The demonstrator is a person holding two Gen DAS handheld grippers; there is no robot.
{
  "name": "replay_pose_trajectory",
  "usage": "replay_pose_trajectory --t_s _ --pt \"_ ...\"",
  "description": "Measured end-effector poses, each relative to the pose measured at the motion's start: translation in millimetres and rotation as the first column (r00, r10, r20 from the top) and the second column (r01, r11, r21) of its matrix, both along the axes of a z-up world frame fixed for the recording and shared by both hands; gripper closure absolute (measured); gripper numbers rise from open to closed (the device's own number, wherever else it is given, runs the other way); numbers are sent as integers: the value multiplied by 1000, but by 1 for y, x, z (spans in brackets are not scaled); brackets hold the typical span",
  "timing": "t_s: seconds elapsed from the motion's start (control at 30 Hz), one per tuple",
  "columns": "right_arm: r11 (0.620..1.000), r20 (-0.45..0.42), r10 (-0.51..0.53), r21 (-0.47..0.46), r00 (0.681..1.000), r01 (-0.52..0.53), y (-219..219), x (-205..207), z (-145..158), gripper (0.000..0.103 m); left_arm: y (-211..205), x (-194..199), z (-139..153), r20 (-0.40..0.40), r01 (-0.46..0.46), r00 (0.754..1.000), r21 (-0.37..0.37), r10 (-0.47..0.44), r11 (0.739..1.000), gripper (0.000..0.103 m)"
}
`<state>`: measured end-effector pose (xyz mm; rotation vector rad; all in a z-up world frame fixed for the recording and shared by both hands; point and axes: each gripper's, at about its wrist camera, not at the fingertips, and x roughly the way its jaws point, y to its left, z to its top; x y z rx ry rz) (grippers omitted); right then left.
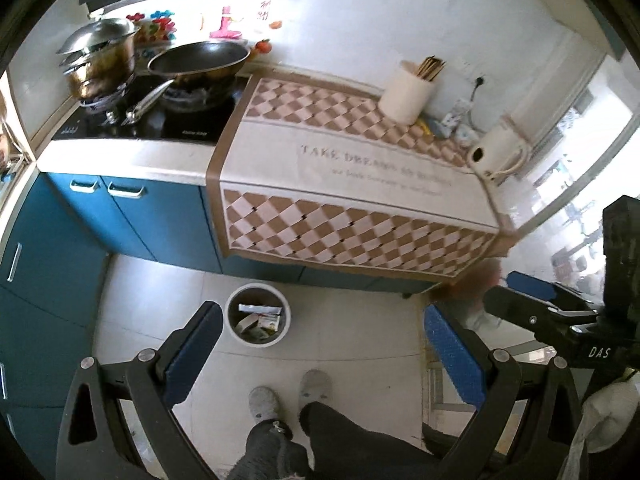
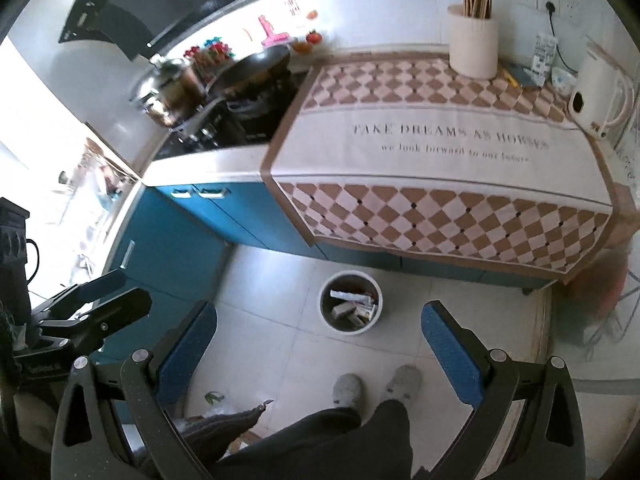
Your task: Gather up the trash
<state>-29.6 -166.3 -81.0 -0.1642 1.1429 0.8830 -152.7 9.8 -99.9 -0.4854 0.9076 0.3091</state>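
A round white trash bin stands on the tiled floor in front of the counter, holding several wrappers and small boxes; it also shows in the right wrist view. My left gripper is open and empty, held high above the floor with the bin just beyond its left finger. My right gripper is open and empty, with the bin between its fingers in view, far below. The right gripper shows from the side in the left wrist view, and the left gripper in the right wrist view.
A checkered cloth covers the counter, with a white utensil holder and white kettle at the back. A pan and pot sit on the stove. Blue cabinets line the left. The person's slippered feet stand near the bin.
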Motion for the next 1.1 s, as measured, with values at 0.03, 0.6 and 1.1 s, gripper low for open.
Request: replay_pose_trajectory --t_s 0.03,0.6,1.1 --pt "1000 -3 5 11 1000 -5 -3 -3 8 0 -1 -2 4 7 7 1000 -2 -7 1000 0" --pt "997 -33 46 68 998 -44 -26 -35 55 0 -17 -27 29 52 19 998 -36 -17 999 0" --pt "997 -64 58 48 996 -55 -20 -35 50 0 -12 -31 19 8 12 1000 -51 -12 999 0"
